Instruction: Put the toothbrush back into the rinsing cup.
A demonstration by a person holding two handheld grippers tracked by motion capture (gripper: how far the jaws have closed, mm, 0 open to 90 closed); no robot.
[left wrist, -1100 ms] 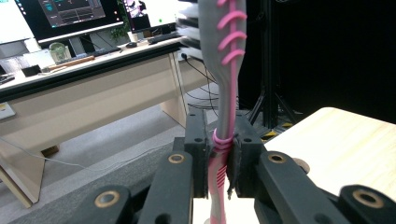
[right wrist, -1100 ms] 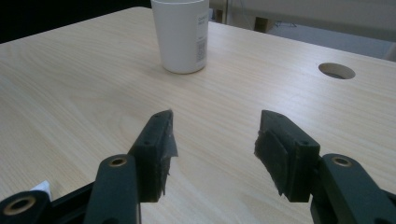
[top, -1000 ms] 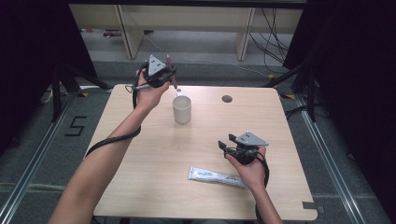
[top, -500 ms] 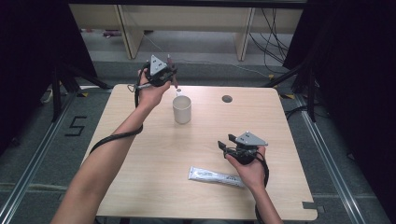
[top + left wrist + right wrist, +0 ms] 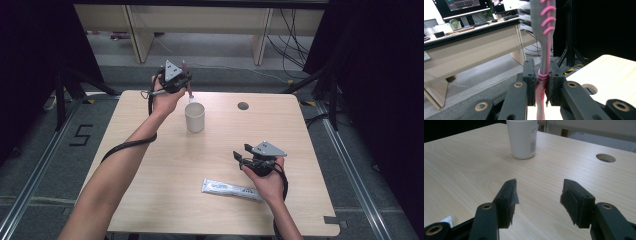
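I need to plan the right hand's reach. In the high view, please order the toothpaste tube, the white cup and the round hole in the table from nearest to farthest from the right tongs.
From the right tongs, open above the table:
1. Toothpaste tube, just below, toward the person.
2. Round hole, straight ahead near the far edge.
3. White cup, ahead to the left.
The hole and the cup are nearly equal; too close to call.

Lab/office, desks (image 5: 474, 47), monitors (image 5: 461, 7), floor cables (image 5: 295, 35)

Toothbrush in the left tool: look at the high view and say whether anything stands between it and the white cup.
Nothing visible does. The left tool is shut on the toothbrush, held above the far rim of the white cup. The toothpaste tube lies near the table's front edge beside the open right tool.
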